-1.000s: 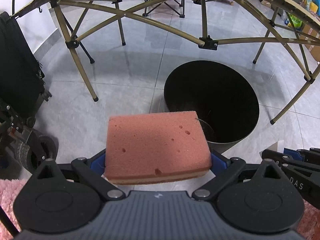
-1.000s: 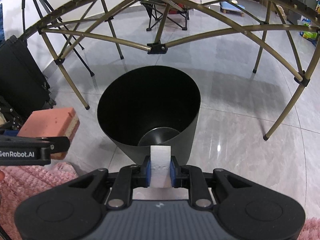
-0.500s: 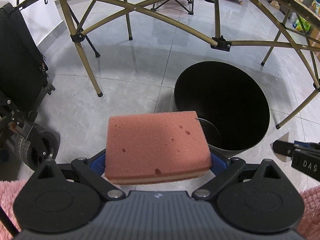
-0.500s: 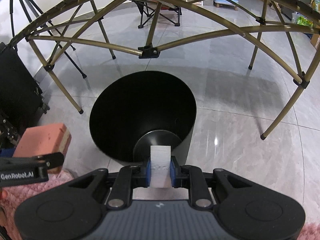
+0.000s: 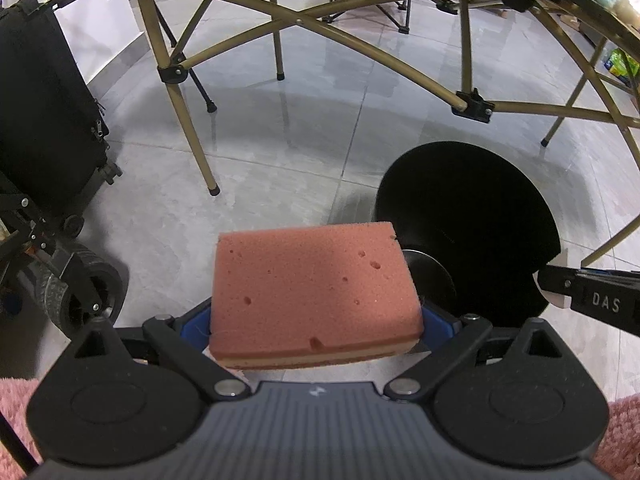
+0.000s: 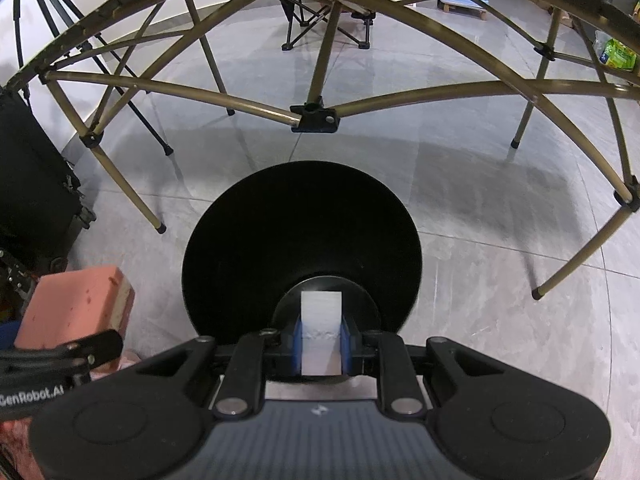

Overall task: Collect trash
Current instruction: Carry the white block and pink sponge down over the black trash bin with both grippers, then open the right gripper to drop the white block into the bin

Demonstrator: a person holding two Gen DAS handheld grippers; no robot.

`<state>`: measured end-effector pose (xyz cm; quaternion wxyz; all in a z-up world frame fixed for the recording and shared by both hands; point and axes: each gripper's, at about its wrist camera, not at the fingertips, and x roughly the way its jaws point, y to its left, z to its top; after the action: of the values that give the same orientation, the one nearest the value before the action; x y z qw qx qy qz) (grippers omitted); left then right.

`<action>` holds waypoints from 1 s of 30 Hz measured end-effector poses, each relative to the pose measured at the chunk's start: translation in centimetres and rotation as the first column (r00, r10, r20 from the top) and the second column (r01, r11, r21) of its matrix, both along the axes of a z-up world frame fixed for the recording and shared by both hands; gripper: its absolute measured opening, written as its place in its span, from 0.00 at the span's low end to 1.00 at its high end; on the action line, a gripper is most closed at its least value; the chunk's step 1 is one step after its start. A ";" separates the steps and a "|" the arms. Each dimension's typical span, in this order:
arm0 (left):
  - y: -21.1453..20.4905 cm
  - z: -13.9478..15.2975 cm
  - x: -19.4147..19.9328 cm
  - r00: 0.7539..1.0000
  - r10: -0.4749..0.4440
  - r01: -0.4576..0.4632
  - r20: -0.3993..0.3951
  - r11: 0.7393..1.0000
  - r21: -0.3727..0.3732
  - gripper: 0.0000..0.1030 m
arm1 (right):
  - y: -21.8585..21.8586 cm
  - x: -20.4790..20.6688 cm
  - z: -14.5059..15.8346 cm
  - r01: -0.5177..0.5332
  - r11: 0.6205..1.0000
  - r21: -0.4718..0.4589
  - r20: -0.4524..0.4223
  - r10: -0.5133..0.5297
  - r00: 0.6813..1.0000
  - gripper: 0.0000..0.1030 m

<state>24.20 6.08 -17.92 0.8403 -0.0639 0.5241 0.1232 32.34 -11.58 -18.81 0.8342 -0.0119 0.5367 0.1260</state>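
A pink sponge [image 5: 316,296] with a pale underside is clamped in my left gripper [image 5: 316,326], held over the floor just left of the black bin [image 5: 472,216]. In the right wrist view the same sponge [image 6: 76,304] shows at the left edge. My right gripper [image 6: 321,338] is shut on a small white block [image 6: 321,320] and hangs over the near rim of the black bin [image 6: 300,236], whose round bottom shows behind the block. The right gripper's tip [image 5: 560,284] reaches in from the right in the left wrist view.
Brass-coloured folding table legs [image 6: 316,116] arch over the bin on a grey tiled floor [image 6: 500,220]. A black case [image 5: 44,120] and a wheeled cart [image 5: 80,292] stand at the left. Pink fluffy rug [image 5: 620,432] lies at the near corners. A folding chair [image 6: 324,20] stands far back.
Both grippers have shifted: the bin has slid right in the left wrist view and sits centred, closer under the white block, in the right wrist view. Both grips are unchanged.
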 end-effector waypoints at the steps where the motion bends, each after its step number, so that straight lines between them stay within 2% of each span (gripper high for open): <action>1: 0.2 0.0 0.2 1.000 0.004 -0.004 -0.002 1.000 0.001 0.96 | 0.2 0.4 -0.1 0.000 1.000 -0.002 -0.005 0.000 1.000 0.17; 15: 2.1 -0.4 1.7 0.999 0.051 -0.051 -0.016 0.998 0.021 0.96 | 2.8 3.5 -2.5 0.017 1.000 -0.007 -0.092 -0.018 0.996 0.17; 26: 3.2 -0.3 2.6 0.998 0.069 -0.069 -0.010 0.998 0.010 0.96 | 3.6 4.6 -3.4 0.053 0.998 -0.019 -0.108 -0.054 0.993 0.19; 28: 3.3 -0.3 2.6 0.998 0.065 -0.065 -0.009 0.998 0.001 0.96 | 3.4 4.8 -3.4 0.069 0.997 -0.022 -0.108 -0.071 0.992 0.32; 29: 3.3 -0.2 2.5 0.998 0.064 -0.064 -0.008 0.998 -0.002 0.96 | 3.3 4.9 -3.5 0.081 0.996 -0.023 -0.109 -0.083 0.991 0.53; 30: 3.3 -0.2 2.5 0.998 0.064 -0.064 -0.006 0.998 -0.004 0.96 | 3.2 4.9 -3.5 0.090 0.996 -0.027 -0.109 -0.092 0.990 0.80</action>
<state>26.67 9.43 -18.10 0.8342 -0.0821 0.5245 0.1493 37.27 -8.39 -22.31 0.8079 0.0104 0.5834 0.0824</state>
